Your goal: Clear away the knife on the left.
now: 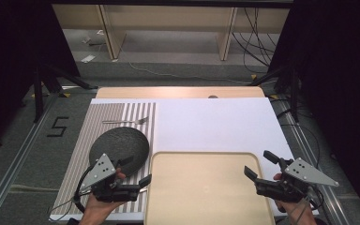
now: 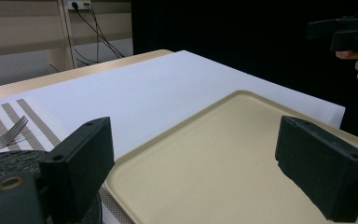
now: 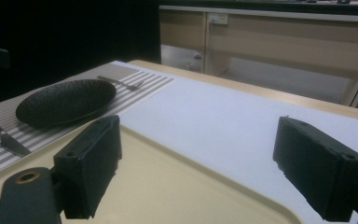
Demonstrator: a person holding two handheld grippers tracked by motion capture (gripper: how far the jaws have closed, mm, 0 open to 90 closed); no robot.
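Nearest, left gripper (image 1: 138, 172) and right gripper (image 1: 258, 165) hover at either side of the empty beige plastic tray (image 1: 206, 187), jaws spread wide, nothing between them. Just left of the tray, a black textured round plate (image 1: 119, 145) sits on a striped placemat (image 1: 82, 140); metal fork (image 1: 126, 121) lies beyond it.

Both grippers are held low by the person's hands, pointed inward toward each other. The left gripper (image 1: 133, 169) is held wide open, and the right gripper (image 1: 261, 164) likewise, nothing between the fingers.
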